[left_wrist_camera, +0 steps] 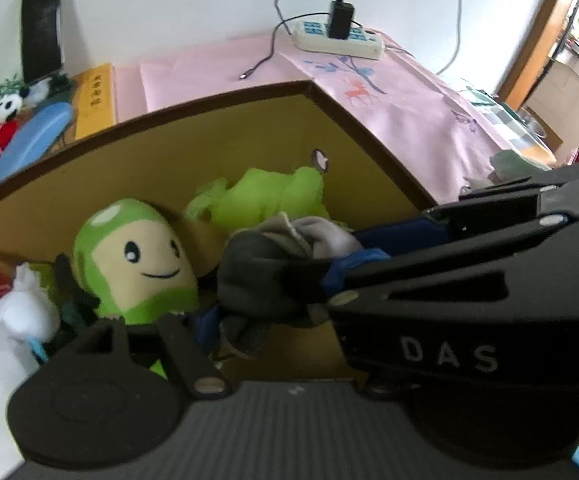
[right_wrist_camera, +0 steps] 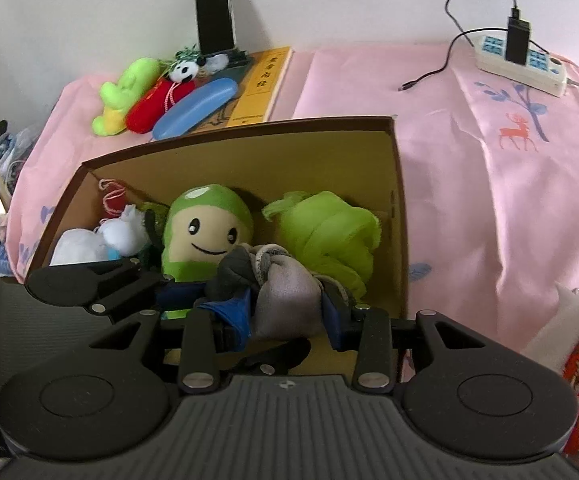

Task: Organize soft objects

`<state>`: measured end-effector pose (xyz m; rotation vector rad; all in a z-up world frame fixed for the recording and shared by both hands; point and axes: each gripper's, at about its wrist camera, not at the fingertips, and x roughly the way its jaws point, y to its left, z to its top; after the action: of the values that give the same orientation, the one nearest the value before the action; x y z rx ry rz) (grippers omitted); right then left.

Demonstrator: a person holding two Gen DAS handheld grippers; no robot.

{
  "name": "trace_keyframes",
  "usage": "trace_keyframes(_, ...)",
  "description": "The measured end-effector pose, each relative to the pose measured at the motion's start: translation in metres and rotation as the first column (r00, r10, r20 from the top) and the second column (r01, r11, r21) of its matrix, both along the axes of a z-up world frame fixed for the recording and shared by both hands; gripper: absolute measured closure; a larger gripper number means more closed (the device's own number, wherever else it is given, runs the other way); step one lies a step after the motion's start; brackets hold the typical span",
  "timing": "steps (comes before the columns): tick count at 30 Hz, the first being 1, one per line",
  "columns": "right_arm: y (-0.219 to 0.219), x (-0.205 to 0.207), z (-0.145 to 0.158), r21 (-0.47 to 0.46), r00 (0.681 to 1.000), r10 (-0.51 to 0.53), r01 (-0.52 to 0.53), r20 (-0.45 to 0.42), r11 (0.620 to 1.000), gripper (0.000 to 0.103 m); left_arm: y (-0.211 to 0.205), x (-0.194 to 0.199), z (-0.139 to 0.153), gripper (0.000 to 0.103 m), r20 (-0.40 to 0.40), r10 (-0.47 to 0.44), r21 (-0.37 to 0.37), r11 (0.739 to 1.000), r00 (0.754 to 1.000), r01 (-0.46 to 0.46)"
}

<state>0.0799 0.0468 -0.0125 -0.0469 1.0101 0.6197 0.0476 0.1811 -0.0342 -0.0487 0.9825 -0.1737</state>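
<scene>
both tongs were clamped on the grey sock bundle (right_wrist_camera: 277,280), the right tongs (right_wrist_camera: 285,312) and the left tongs (left_wrist_camera: 273,280) meeting over the near-right corner of the box (right_wrist_camera: 399,200), so it just needed dropping straight down beside the green plush (right_wrist_camera: 205,232).

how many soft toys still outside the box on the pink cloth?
3, all in a cluster behind the box's back left corner: a green plush, a red one beside it, and a small panda on top. More may be hidden.
</scene>
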Motion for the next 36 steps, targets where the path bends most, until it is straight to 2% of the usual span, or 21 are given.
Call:
trace_keyframes(3,-0.006,-0.004,0.001,-0.002,0.999,-0.030,0.030,0.024,1.000,0.080,-0.004,0.001,0.000,0.042,0.012,-0.050,0.004,0.999,0.999,0.050)
trace_keyframes(6,-0.014,-0.007,0.001,0.025,0.997,-0.059,0.058,0.045,0.998,0.081,-0.005,0.005,-0.001,0.038,0.009,-0.083,-0.006,0.997,0.997,0.083)
trace_keyframes(13,-0.017,-0.012,0.001,0.060,0.993,-0.080,0.075,0.082,0.995,0.081,0.002,0.010,-0.004,0.031,-0.028,-0.105,-0.094,0.990,0.994,0.102)
trace_keyframes(21,-0.026,-0.016,0.000,0.115,0.990,-0.098,0.086,0.104,0.990,0.080,0.002,0.010,-0.004,0.024,-0.028,-0.115,-0.112,0.987,0.993,0.111)
trace_keyframes(36,-0.033,-0.021,-0.004,0.168,0.986,-0.114,0.093,0.123,0.981,0.083,0.002,0.008,-0.002,0.024,0.004,-0.097,-0.084,0.992,0.995,0.096)
